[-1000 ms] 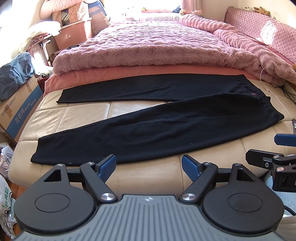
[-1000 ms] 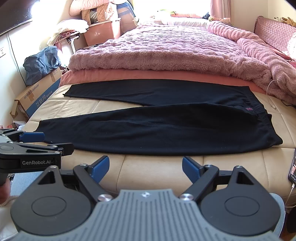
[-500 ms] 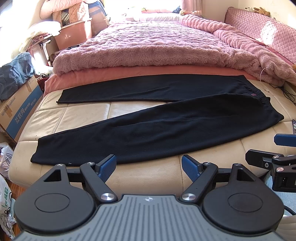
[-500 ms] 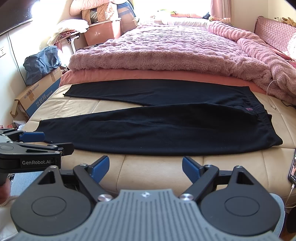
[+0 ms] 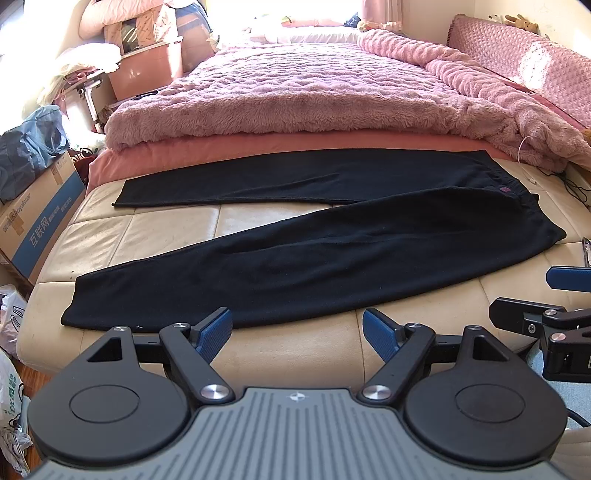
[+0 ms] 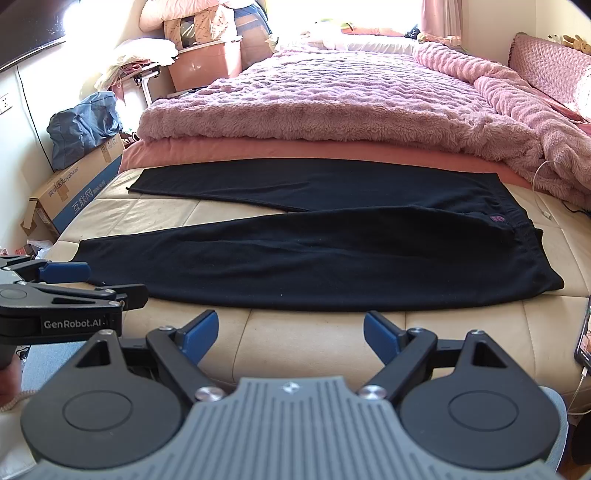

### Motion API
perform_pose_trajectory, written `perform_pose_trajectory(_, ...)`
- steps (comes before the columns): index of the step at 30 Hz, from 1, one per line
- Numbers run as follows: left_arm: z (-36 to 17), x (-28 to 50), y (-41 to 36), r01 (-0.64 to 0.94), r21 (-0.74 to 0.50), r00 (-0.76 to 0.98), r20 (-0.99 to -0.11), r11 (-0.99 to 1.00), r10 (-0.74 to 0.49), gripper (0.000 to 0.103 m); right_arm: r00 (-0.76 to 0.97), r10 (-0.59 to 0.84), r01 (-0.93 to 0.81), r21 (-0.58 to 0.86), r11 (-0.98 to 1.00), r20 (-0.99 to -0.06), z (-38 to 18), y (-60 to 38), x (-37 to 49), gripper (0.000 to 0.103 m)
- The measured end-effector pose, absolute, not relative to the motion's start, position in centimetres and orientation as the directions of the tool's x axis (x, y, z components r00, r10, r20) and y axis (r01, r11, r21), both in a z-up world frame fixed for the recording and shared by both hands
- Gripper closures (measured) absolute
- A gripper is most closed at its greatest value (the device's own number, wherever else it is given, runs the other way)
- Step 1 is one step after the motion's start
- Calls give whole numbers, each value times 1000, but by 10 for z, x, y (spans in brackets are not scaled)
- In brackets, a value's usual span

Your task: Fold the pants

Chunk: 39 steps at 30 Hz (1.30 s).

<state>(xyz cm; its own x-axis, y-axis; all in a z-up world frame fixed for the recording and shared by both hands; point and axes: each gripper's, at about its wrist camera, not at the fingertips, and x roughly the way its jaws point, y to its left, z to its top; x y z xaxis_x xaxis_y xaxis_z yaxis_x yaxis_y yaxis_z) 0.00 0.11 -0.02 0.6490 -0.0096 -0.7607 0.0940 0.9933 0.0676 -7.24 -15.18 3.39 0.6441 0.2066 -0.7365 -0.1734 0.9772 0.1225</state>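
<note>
While the pants (image 5: 314,254) lie unfolded on the bench (image 5: 295,350), both my tools, left (image 5: 297,330) and right (image 6: 290,330), hang open and empty. Nothing's folded yet. Next I'd grip the near leg's edge.

Black pants (image 5: 314,254) on a cream bench (image 5: 295,354); pink fluffy blanket (image 5: 295,96) behind.

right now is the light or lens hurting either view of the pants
Left wrist view: the window at the top is blown out white, and fisheye bends the bench edge; the black pants stay sharp, but their folds are hard to read. Right wrist view: glare washes out the upper left wall, and the pants again read as a near flat black shape.
</note>
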Motion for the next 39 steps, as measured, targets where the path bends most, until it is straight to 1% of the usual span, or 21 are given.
perform_pose_trajectory(14, -1, -3, -9, 97, 49, 650, -760, 994, -26, 10, 643, 213, -171, 133, 976, -736, 34, -150, -71, 21)
perform_pose_trajectory(18, 8, 6, 4, 97, 27, 667, -743, 995, -45, 18, 668, 246, -185, 164, 969, -703, 36, -159, -69, 21)
perform_pose_trajectory(19, 9, 9, 8, 108, 26, 676, -735, 994, -54, 21, 685, 252, -194, 162, 967, -684, 37, -162, -68, 21)
perform_pose_trajectory(22, 10, 18, 26, 164, 40, 702, -706, 986, -88, 24, 742, 258, -226, 131, 965, -619, 41, -175, -65, 21)
perform_pose_trajectory(24, 11, 24, 40, 217, 83, 717, -689, 973, -101, 27, 772, 255, -241, 104, 965, -583, 44, -186, -60, 21)
perform_pose_trajectory(27, 8, 32, 61, 302, 186, 729, -677, 935, -101, 28, 796, 234, -252, 46, 967, -558, 44, -208, -47, 21)
perform_pose_trajectory(30, -6, 39, 82, 405, 312, 712, -697, 860, -82, 28, 811, 213, -260, -9, 966, -545, 38, -234, -30, 22)
perform_pose_trajectory(33, -29, 48, 108, 468, 411, 663, -749, 783, -3, 29, 813, 157, -241, -80, 967, -561, 26, -260, -12, 22)
perform_pose_trajectory(34, -38, 51, 118, 478, 438, 646, -762, 761, 32, 31, 807, 150, -244, -91, 966, -571, 23, -267, -6, 22)
perform_pose_trajectory(36, -56, 59, 138, 498, 455, 592, -800, 738, 94, 34, 783, 139, -246, -98, 964, -606, 17, -279, 6, 22)
perform_pose_trajectory(38, -75, 65, 152, 524, 473, 547, -824, 709, 147, 34, 764, 114, -241, -117, 964, -635, 8, -286, 15, 22)
perform_pose_trajectory(39, -83, 67, 158, 535, 497, 534, -825, 683, 183, 35, 759, 108, -241, -123, 963, -642, 5, -289, 19, 25)
